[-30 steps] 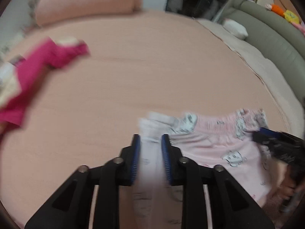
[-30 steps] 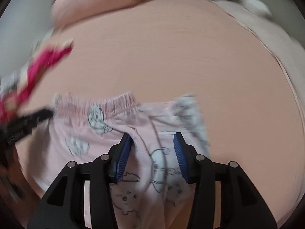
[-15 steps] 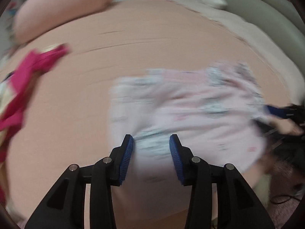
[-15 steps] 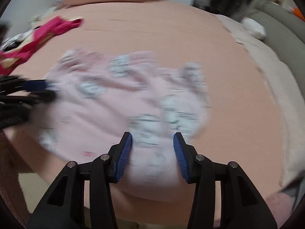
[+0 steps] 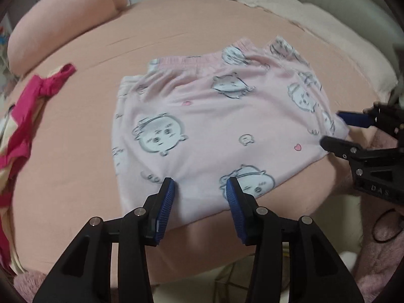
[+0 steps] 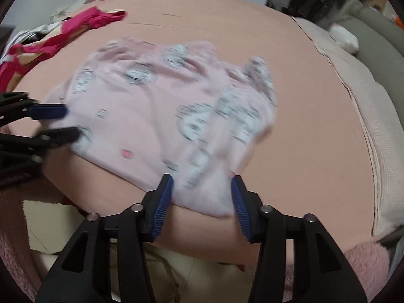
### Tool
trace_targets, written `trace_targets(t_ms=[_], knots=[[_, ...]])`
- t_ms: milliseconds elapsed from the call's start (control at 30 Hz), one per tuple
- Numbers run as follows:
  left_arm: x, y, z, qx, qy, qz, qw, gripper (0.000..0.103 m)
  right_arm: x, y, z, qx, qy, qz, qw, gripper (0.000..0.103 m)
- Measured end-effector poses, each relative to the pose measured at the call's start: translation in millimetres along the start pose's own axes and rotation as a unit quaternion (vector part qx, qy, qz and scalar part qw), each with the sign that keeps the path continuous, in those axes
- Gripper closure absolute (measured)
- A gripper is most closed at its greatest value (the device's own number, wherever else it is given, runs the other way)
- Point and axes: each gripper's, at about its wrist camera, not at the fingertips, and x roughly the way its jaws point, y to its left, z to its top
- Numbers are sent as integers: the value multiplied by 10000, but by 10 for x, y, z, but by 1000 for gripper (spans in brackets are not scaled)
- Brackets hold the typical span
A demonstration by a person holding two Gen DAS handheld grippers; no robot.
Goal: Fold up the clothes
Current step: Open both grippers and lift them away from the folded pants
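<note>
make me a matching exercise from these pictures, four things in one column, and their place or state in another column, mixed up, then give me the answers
Things:
1. pink pyjama shorts
2. magenta garment
3. pink pillow
4. left tongs

Places or states:
A. at the far end of the bed
B. open, over the near hem of the shorts
C. spread flat in the middle of the bed
D. crumpled at the bed's left edge

Pairs: 1-C, 2-D, 3-A, 4-B
</note>
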Motion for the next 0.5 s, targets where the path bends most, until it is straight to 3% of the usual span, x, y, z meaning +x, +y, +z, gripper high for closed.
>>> trace_targets(t_ms=[100, 167, 267, 333, 433, 467, 500], knots=[[-61, 256, -51, -621, -76, 170, 9979, 58, -110, -101, -26, 216, -160, 127, 9996, 45], [-77, 321, -73, -925, -169, -3, 9956, 58, -214, -145, -18, 357, -368, 277, 9983, 45], [-89, 160, -31, -855, -389, -170, 9954, 57, -243, 69, 155, 251, -760, 711, 9943, 45], [-47, 114, 1, -824, -418, -170, 9956, 57, -82, 355, 247, 15, -659, 790, 9947, 45], [-20, 187, -58, -801, -210, 201, 9964, 56, 194, 729, 204, -560, -166, 263, 9979, 47], [11, 258, -93, -807, -53, 460, 9957, 49, 194, 768, 166, -737, -188, 138, 9970, 47], [9, 356, -128, -922, 28, 572, 9941, 34, 173, 768, 131, -835, -201, 49, 9963, 47]])
